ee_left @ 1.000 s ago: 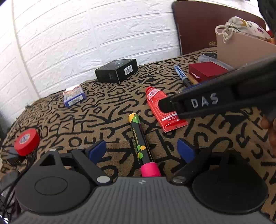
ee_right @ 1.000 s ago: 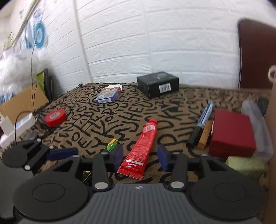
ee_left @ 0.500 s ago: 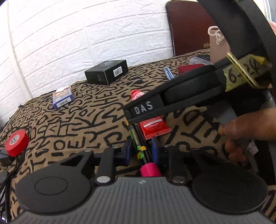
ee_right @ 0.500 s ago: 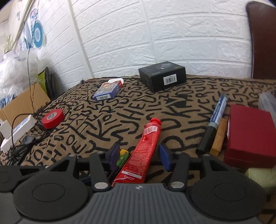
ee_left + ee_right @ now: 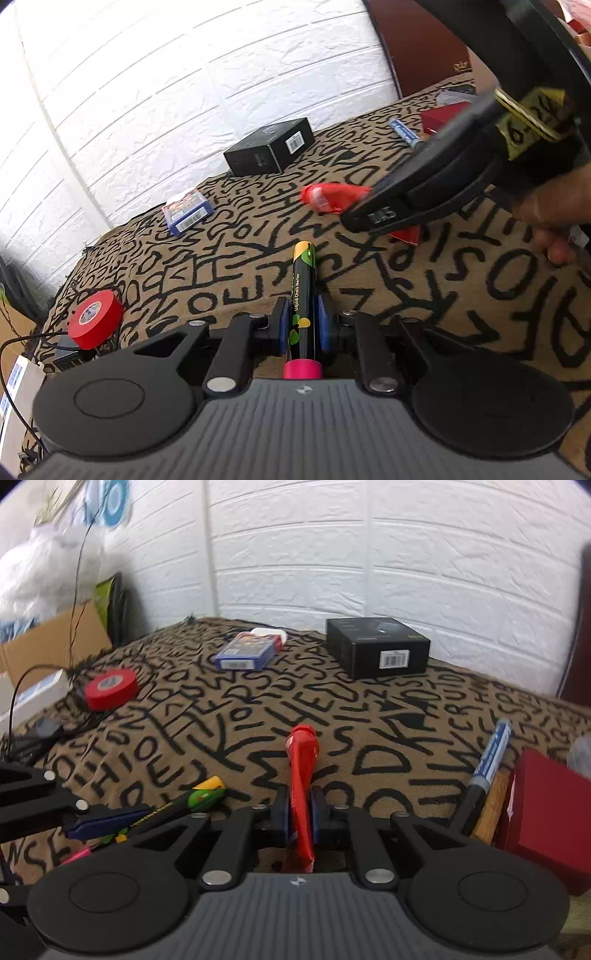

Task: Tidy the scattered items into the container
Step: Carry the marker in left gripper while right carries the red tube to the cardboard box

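Red crinkled tube (image 5: 303,775) between right gripper (image 5: 300,814) pads.

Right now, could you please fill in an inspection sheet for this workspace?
Surface: brown cloth with black lettering covering the table.
Job's things: chalk marker and red tube, each clamped; no container in view.
Clutter: black box, blue card pack, red tape roll, blue marker, red box.
Grippers: left gripper shut on the chalk marker; right gripper shut on the red tube.
Cables: black cable at the cloth's left edge.
Surroundings: white brick-pattern wall, cardboard box off to the left.
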Tool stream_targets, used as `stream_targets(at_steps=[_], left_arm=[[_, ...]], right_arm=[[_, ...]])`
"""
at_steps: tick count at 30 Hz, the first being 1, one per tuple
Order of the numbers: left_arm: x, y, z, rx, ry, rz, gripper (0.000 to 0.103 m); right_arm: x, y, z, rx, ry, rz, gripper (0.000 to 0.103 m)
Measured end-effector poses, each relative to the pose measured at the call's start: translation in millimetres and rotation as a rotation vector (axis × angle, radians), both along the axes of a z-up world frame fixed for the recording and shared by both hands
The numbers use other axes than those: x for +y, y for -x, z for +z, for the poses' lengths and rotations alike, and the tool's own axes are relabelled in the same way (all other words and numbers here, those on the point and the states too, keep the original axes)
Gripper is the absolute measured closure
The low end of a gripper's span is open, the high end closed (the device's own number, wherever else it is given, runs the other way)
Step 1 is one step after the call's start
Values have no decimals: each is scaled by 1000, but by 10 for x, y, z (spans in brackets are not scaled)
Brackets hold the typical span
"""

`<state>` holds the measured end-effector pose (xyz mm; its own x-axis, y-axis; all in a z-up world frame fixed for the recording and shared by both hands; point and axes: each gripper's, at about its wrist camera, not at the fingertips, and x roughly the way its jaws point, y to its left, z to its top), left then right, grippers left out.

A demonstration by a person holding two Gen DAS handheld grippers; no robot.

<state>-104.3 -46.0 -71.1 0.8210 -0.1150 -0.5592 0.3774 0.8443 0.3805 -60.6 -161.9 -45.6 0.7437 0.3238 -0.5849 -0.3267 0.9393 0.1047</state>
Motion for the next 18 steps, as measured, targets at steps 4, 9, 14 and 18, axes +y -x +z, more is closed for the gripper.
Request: stream_targets(at_steps=[4,9,14,18], left_arm=[[15,-87,28,4,56,21,85],[389,-246,188,193,368,49,85],[519,-123,278,177,489,17,85],[452,-77,364,159,467,-8,85]], right_arm=[[13,-34,17,11,-41,-5,92],[-136,50,-35,80,-261,-19,92],[-226,181,-95,120,-467,-34,92],[-182,265,29,84,-493,-27,92]])
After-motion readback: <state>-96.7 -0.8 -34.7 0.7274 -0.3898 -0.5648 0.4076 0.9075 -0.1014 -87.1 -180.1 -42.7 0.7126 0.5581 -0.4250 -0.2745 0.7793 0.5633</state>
